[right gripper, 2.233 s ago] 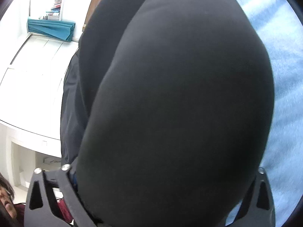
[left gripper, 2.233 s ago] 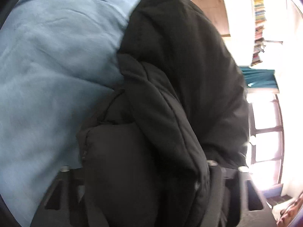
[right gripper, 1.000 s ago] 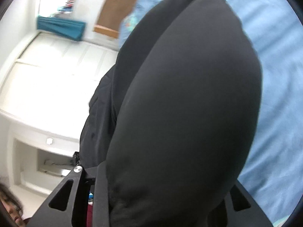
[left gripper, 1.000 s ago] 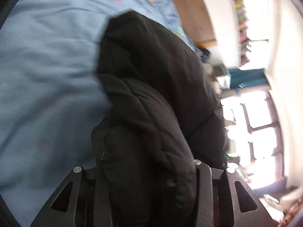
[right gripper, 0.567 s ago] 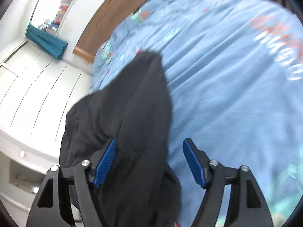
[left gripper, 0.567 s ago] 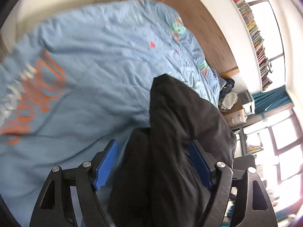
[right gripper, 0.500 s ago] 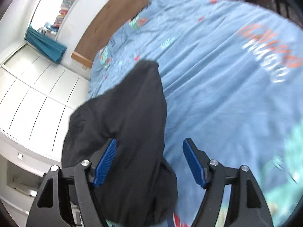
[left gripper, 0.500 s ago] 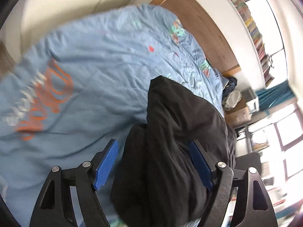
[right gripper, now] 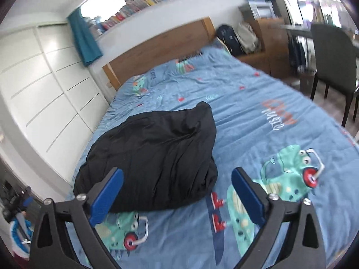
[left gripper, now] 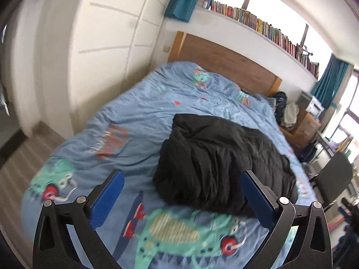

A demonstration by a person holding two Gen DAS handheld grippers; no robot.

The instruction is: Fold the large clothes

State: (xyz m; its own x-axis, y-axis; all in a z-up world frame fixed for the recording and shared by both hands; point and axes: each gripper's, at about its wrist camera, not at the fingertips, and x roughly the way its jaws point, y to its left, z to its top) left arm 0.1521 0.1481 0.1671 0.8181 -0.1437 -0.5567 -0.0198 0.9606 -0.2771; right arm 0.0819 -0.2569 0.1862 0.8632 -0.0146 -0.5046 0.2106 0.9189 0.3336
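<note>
A large black padded garment (left gripper: 221, 159) lies in a rumpled, folded heap on the blue patterned bedcover (left gripper: 139, 116). It also shows in the right wrist view (right gripper: 157, 157), left of the middle of the bed (right gripper: 269, 94). My left gripper (left gripper: 181, 192) is open and empty, held back above the bed's foot with the heap's near edge between its blue pads (left gripper: 107, 199). My right gripper (right gripper: 177, 190) is open and empty too, above the heap's near right corner.
A wooden headboard (left gripper: 224, 58) and a shelf of books (left gripper: 269, 31) are at the far end. White wardrobe doors (right gripper: 44, 85) run along one side. A dark chair (right gripper: 332, 51) and a wooden bedside cabinet (right gripper: 262, 42) stand on the other side.
Both grippers opened and let go of the black garment, then pulled back and up from it. The garment now rests on the bed and the whole room is in view.
</note>
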